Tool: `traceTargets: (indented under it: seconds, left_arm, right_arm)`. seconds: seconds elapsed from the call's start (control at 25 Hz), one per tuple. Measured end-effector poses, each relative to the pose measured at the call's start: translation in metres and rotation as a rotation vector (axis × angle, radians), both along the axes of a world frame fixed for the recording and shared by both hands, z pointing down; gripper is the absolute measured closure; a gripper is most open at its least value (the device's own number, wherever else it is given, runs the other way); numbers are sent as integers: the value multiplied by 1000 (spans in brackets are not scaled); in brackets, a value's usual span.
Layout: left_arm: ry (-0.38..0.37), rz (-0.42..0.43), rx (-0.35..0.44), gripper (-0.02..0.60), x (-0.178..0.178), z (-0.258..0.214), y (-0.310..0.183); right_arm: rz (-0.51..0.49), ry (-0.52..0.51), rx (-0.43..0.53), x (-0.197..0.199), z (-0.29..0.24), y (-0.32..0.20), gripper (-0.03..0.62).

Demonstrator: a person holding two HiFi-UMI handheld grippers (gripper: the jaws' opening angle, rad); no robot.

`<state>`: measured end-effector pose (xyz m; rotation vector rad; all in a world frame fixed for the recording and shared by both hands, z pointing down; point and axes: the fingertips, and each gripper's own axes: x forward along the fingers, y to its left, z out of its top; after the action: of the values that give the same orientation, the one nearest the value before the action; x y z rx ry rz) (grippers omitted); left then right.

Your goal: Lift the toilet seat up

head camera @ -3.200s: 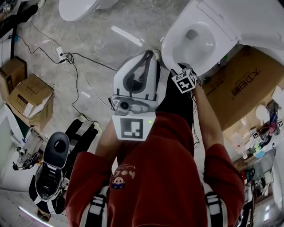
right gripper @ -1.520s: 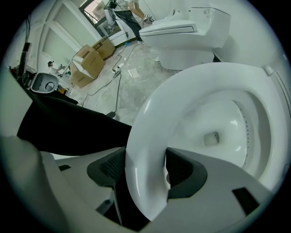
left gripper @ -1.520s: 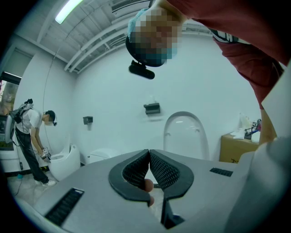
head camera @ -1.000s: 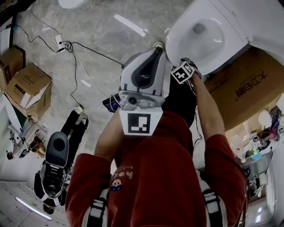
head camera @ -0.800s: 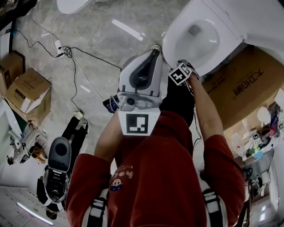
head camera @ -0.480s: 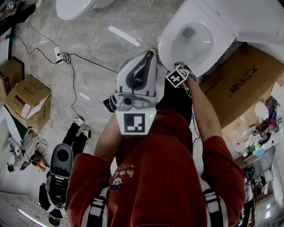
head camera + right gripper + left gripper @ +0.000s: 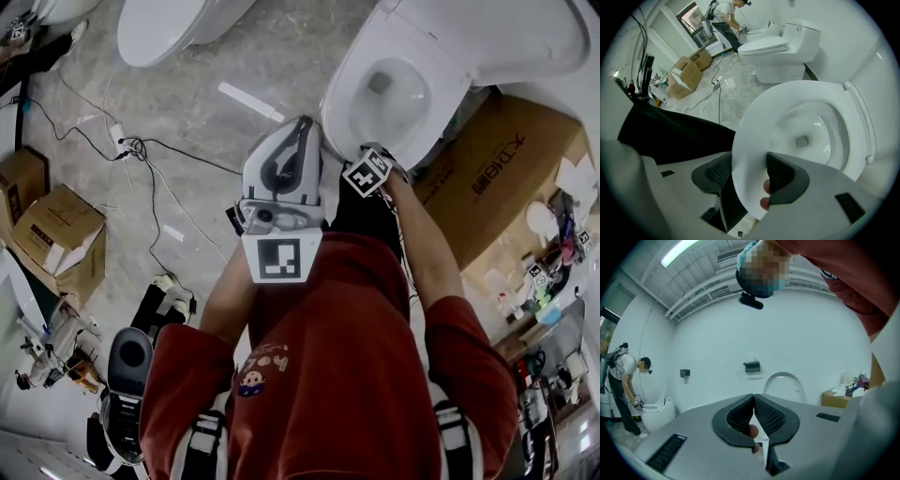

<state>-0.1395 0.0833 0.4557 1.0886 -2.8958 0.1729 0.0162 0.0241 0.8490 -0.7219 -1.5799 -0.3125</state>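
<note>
While the right gripper (image 7: 747, 177) bites the seat (image 7: 757, 115): the lifting step is in hand; the seat is not yet up.
Seat position: low over the bowl (image 7: 806, 133) and close to flat. Its hinges (image 7: 845, 86) sit at the bowl's far side. Whether the front edge has left the bowl's rim cannot be told.
Right gripper: jaws clamped on the seat's front edge at the bowl's near side, one jaw on the upper face and the other under it.
Left gripper (image 7: 753, 399): jaws pressed together with nothing between them. It is held apart from the bowl at its near side, aimed at a wall (image 7: 797, 333), and is idle.
Seat handling (judgement): rigid moulded plastic, fairly light and stiff enough to lift from one point. The glossy face is likely slippery under the jaws.
Hold point (judgement): middle of the front edge, farthest from the hinges, gives the most leverage. The present hold is about there.
Next move (judgement): swing the edge up and back over the bowl in an arc about the hinges, letting the gripper angle follow.
Risk (judgement): the jaws slide off the gloss and the seat slams onto the bowl; a sideways twist strains the hinges.
</note>
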Motion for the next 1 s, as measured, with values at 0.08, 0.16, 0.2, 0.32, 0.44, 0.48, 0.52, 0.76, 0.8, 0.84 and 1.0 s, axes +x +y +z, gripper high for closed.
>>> traceTargets:
  seconds: [0.08, 0.16, 0.2, 0.32, 0.44, 0.48, 0.52, 0.76, 0.8, 0.84, 1.0]
  left_arm:
    - [-2, 4, 8, 563, 3, -5, 0]
    - [-6, 13, 15, 563, 5, -10, 0]
    - [-8, 19, 17, 563, 7, -12, 0]
    - [-13, 34, 27, 563, 10, -19, -2]
    - [-24, 57, 27, 563, 11, -25, -4]
    - [-28, 63, 27, 563, 11, -27, -5]
    - [-32, 68, 28, 563, 11, -29, -6]
    - [-39, 91, 38, 563, 5, -35, -11]
    - [-40, 95, 39, 563, 4, -36, -12]
    - [-42, 99, 39, 563, 4, -37, -14]
    - [-48, 116, 32, 563, -1, -38, -21]
  right_arm:
    - [7, -20, 9, -1, -8, -2, 359]
    - [13, -38, 20, -1, -15, -3, 364]
    - [16, -46, 27, -2, -19, -4, 367]
    - [25, -64, 44, -2, -29, -6, 374]
    - [30, -76, 49, -3, -37, -8, 378]
    - [31, -80, 50, -3, -39, -8, 379]
    - [32, -84, 53, -3, -41, -9, 381]
    - [46, -115, 63, -6, -54, -10, 387]
    - [47, -117, 65, -5, -55, -10, 388]
    - [47, -119, 67, -5, -56, -10, 390]
    - [47, -126, 74, -6, -60, -12, 393]
